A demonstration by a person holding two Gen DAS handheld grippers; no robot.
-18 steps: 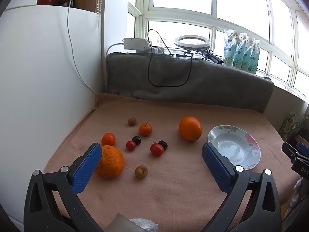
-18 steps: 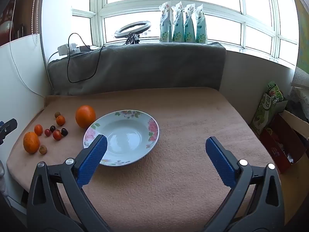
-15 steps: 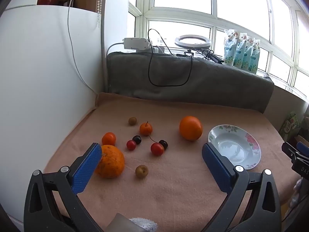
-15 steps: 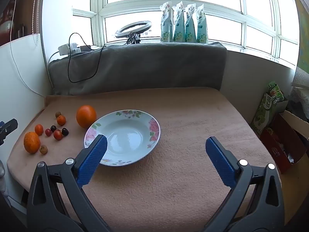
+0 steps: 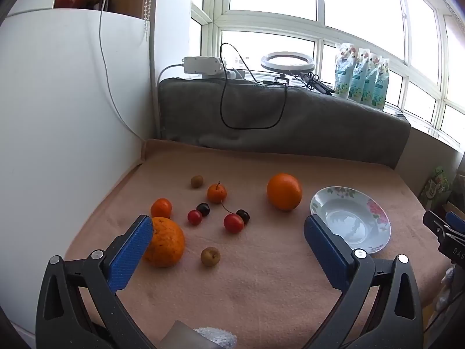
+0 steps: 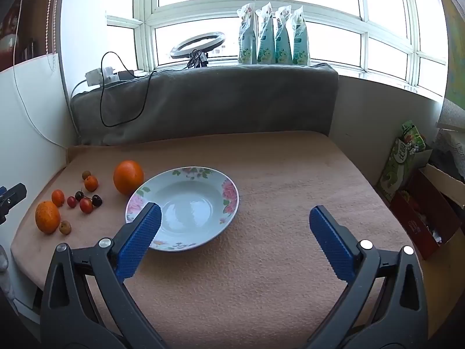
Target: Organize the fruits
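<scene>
Fruit lies scattered on a pink cloth: a large rough orange (image 5: 164, 245) by my left pad, a smooth orange (image 5: 284, 191), two small tangerines (image 5: 161, 208) (image 5: 216, 193), red and dark cherries (image 5: 233, 223), and two small brown fruits (image 5: 210, 256). An empty floral plate (image 5: 350, 218) (image 6: 182, 208) sits to the right of them. My left gripper (image 5: 226, 232) is open and empty, above the fruit's near side. My right gripper (image 6: 234, 218) is open and empty, its left pad over the plate's near rim. The smooth orange (image 6: 128, 176) touches the plate's left edge.
A white panel (image 5: 58, 116) walls the left side. A grey padded backrest (image 5: 276, 122) with a black cable, a power strip and a ring light runs along the back. Several pouches (image 6: 273, 35) stand on the windowsill. Boxes (image 6: 418, 192) sit off the table's right edge.
Both views have shifted very slightly; the fruit and the plate have not moved. Both grippers stay open.
</scene>
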